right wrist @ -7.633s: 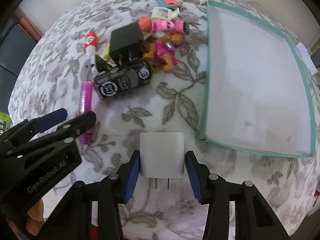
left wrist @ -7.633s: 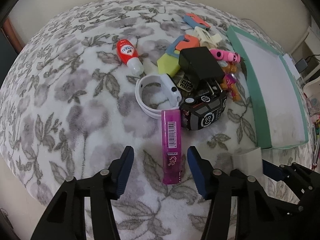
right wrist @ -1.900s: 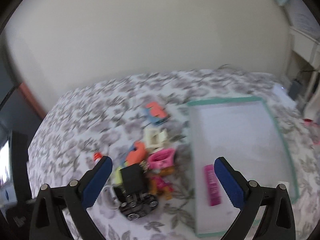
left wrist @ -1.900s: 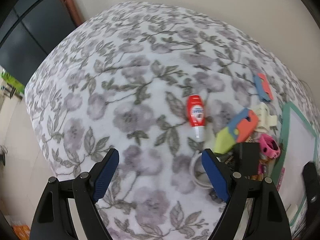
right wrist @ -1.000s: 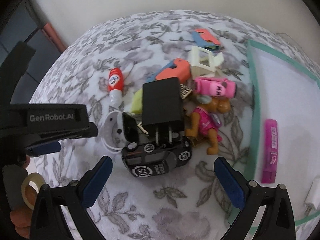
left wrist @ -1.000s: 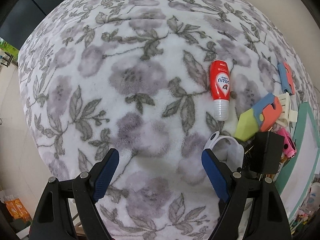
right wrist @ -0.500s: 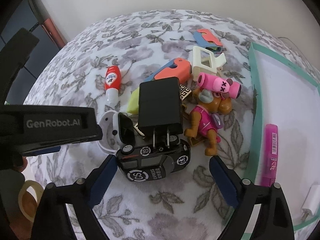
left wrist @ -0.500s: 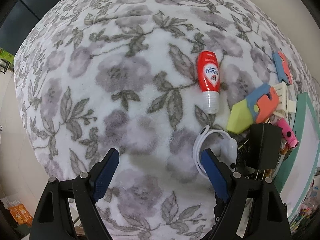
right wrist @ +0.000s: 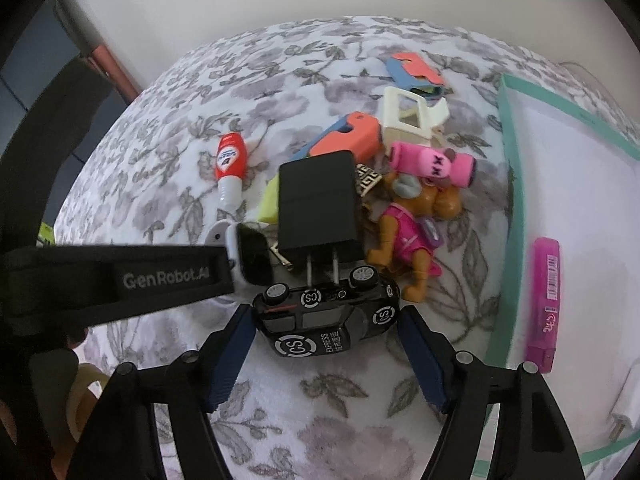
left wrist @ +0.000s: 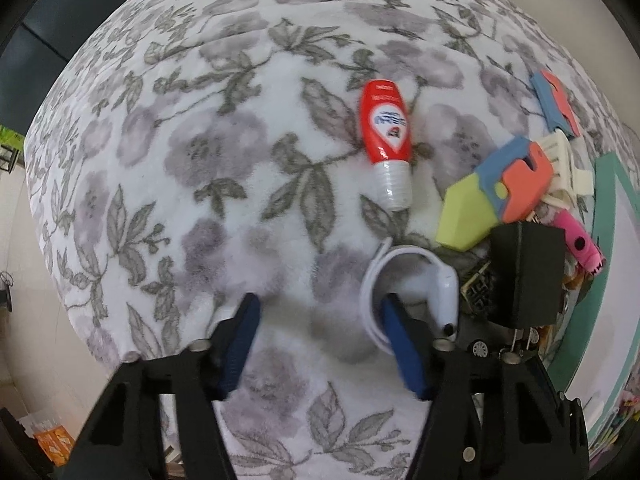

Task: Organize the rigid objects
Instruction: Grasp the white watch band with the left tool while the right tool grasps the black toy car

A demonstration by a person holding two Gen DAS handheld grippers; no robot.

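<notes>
On the flowered blanket lies a pile of small objects. My right gripper straddles a black toy car. Its jaws are closing, and the blue pads stand close to the car's two ends without pressing. My left gripper points straight down beside a white smartwatch. Its jaws are closing too. The right pad sits inside the watch band's loop, so the band's left arc lies between the pads, untouched by the left one. In the right wrist view the left tool's black housing covers most of the watch.
A teal-rimmed tray at the right holds a pink tube and a white charger. A black charger, dog figure, cream clip, foam pieces and red bottle crowd the pile.
My left gripper slid toward the watch and its jaws narrowed, the right pad entering the band's loop. My right gripper's jaws narrowed around the toy car.
</notes>
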